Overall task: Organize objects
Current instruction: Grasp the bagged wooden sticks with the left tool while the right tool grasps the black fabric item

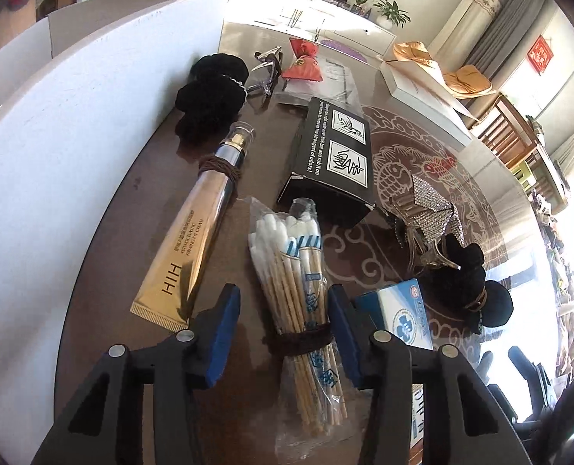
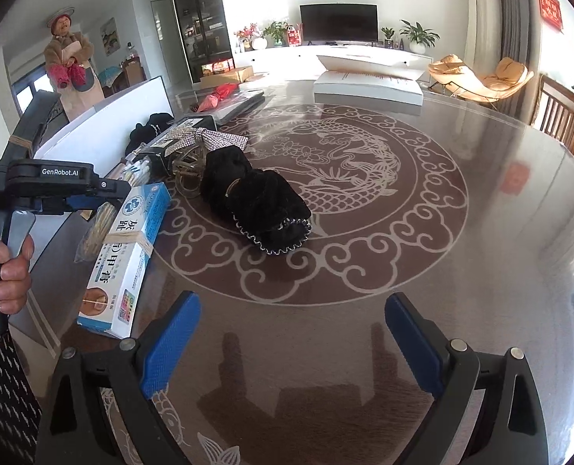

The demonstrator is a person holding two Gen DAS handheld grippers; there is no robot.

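Glossy surface (image 2: 422, 193); my left gripper (image 1: 283, 310), jaws released, straddles the swabs (image 1: 298, 271), light, crinkly, slippery: grip at the band. Right gripper (image 2: 293, 337) gapes, holding nothing.

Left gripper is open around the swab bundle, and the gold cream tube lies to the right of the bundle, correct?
Not quite. In the left wrist view the left gripper is open around the swab bundle, but the gold cream tube lies to its left.
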